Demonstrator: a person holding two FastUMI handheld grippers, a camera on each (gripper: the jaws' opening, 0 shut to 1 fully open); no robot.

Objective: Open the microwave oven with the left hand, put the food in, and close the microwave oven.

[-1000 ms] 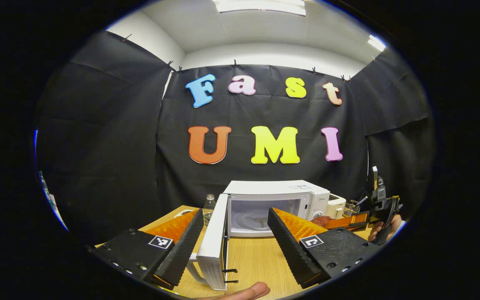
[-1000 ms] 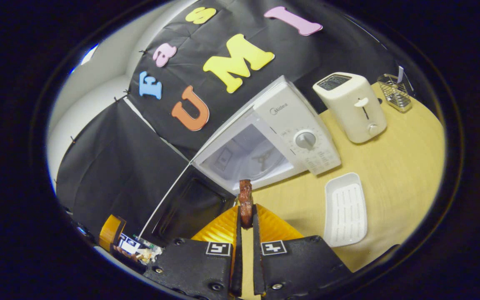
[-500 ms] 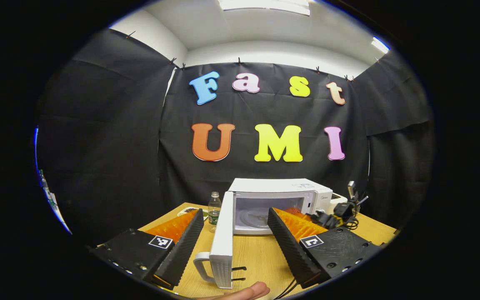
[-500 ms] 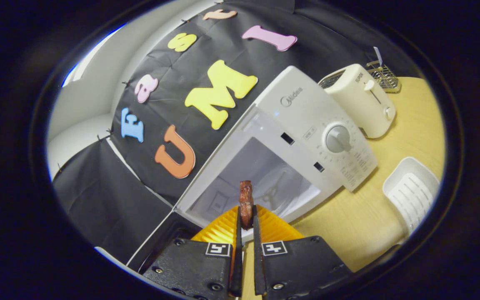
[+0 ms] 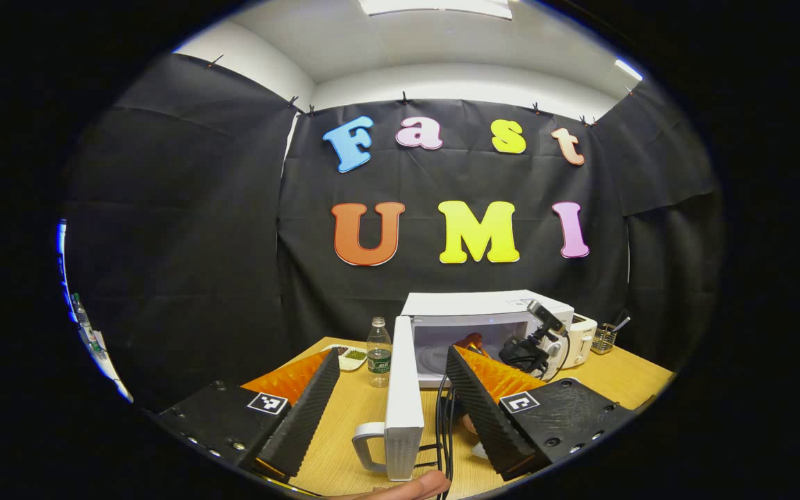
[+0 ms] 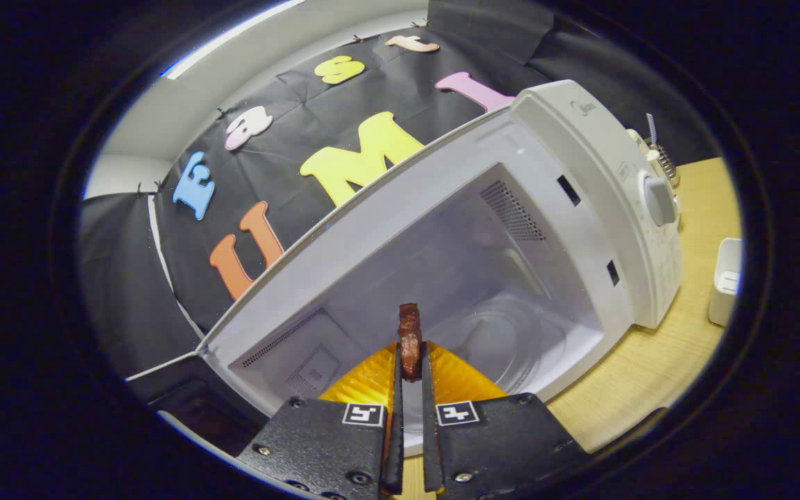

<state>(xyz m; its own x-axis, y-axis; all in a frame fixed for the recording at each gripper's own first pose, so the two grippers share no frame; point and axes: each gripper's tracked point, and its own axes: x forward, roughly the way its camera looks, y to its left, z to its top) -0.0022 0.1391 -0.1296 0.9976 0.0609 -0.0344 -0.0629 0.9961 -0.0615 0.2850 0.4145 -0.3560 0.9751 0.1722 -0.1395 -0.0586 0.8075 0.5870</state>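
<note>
Right gripper view: right tongs (image 6: 410, 361) clamp food (image 6: 410, 339) before the open microwave (image 6: 483, 278) on a wooden tabletop (image 6: 678, 354); left tongs (image 5: 393, 389) gape.

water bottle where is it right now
In the left gripper view the water bottle stands on the table, just left of the open microwave door, beside a small dish.

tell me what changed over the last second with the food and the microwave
The right claw carried the food from out in front of the microwave up to its open cavity. Unchanged: it is still shut on the food, the door stays open, the left claw stays open.
</note>
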